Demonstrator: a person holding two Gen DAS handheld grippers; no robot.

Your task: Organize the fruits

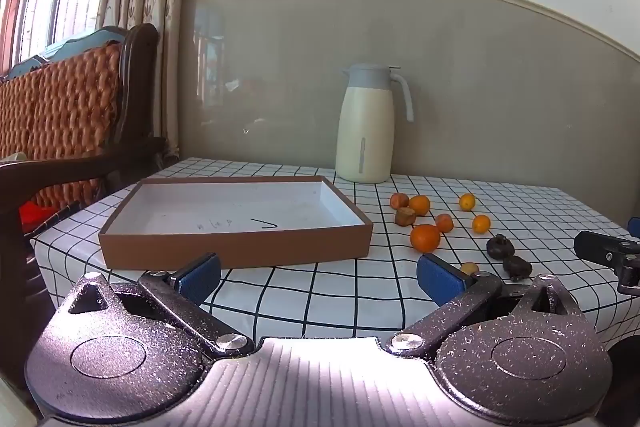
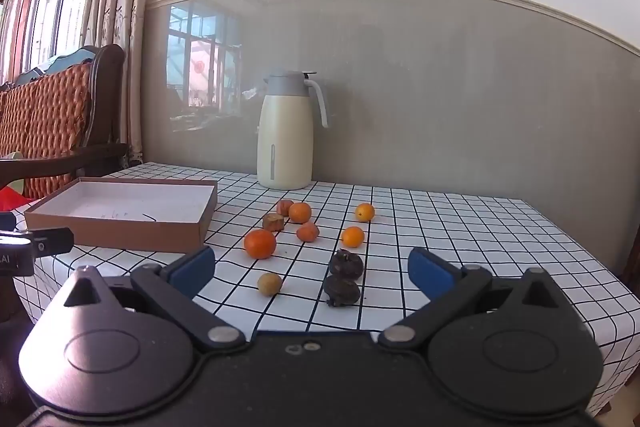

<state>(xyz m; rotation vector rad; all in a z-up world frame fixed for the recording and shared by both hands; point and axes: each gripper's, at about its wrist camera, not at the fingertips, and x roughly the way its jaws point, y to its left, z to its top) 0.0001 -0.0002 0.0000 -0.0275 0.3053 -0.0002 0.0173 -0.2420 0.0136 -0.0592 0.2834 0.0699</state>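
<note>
A shallow brown cardboard box [image 1: 236,251] with a white inside lies empty on the checked tablecloth; it also shows in the right wrist view [image 2: 120,231]. Several small fruits lie loose to its right: a large orange [image 1: 425,237] [image 2: 260,244], small orange and yellow ones [image 2: 353,236], two dark wrinkled fruits [image 2: 346,264] [image 1: 500,246] and a small tan one [image 2: 269,283]. My left gripper [image 1: 318,277] is open and empty in front of the box. My right gripper [image 2: 312,269] is open and empty in front of the fruits.
A cream thermos jug [image 1: 365,125] [image 2: 285,131] stands at the back against the wall. A wooden chair with an orange woven back [image 1: 68,115] stands left of the table. The table's front edge runs just under both grippers.
</note>
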